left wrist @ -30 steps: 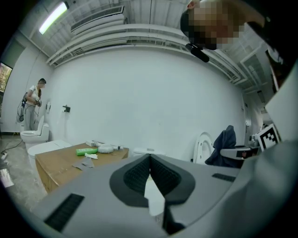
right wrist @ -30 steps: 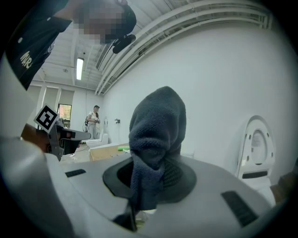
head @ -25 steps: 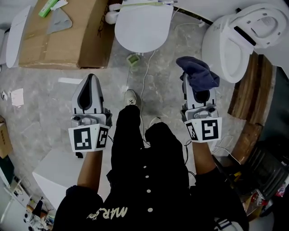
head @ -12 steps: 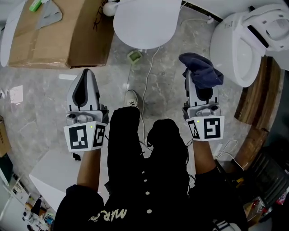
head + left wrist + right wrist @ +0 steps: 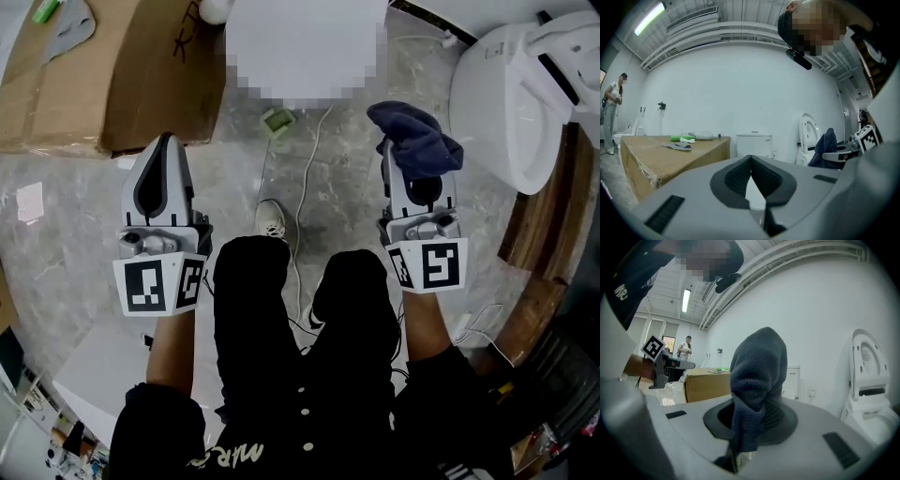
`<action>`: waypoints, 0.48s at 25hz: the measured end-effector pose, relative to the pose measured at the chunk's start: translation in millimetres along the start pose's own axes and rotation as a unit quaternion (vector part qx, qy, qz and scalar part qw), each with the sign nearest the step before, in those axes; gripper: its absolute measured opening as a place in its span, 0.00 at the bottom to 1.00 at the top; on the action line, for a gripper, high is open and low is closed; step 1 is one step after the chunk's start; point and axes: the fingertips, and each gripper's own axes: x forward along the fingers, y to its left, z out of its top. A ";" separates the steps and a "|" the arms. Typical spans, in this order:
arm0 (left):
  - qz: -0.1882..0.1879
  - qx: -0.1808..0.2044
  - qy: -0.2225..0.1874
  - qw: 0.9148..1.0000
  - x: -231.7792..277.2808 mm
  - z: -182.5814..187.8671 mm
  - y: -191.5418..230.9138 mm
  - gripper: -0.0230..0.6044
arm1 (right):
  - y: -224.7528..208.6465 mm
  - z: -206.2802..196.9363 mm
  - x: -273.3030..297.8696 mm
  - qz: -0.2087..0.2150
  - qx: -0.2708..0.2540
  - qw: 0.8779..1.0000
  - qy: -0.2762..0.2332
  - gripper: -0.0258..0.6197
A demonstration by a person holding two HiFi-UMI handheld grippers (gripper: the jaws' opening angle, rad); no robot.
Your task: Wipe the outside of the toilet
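A white toilet stands at the upper right of the head view, seat raised; it also shows at the right of the right gripper view as the toilet. My right gripper is shut on a dark blue cloth, which bunches over its tip to the left of the toilet, apart from it. In the right gripper view the cloth fills the middle. My left gripper is shut with nothing in it, held over the floor on the left; its pads meet at the tip.
A large cardboard box lies at the upper left. A second white toilet tank stands against the far wall. A white cable runs across the marble floor between my feet. Wooden planks lie beside the toilet.
The view has shifted forward and right: the toilet sits further toward the right edge, the box higher. Both grippers moved slightly apart and forward, the right one still holding the cloth.
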 end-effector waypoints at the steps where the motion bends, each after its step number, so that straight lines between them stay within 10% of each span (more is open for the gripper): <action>1: 0.000 0.002 -0.002 1.000 4.3 -8.0 1.8 0.03 | 0.7 -9.2 3.3 0.002 -0.003 1.000 0.000 0.14; 12: 0.013 0.054 -0.054 0.997 32.2 -89.5 12.4 0.03 | 8.5 -115.3 34.0 0.026 -0.002 1.000 0.008 0.14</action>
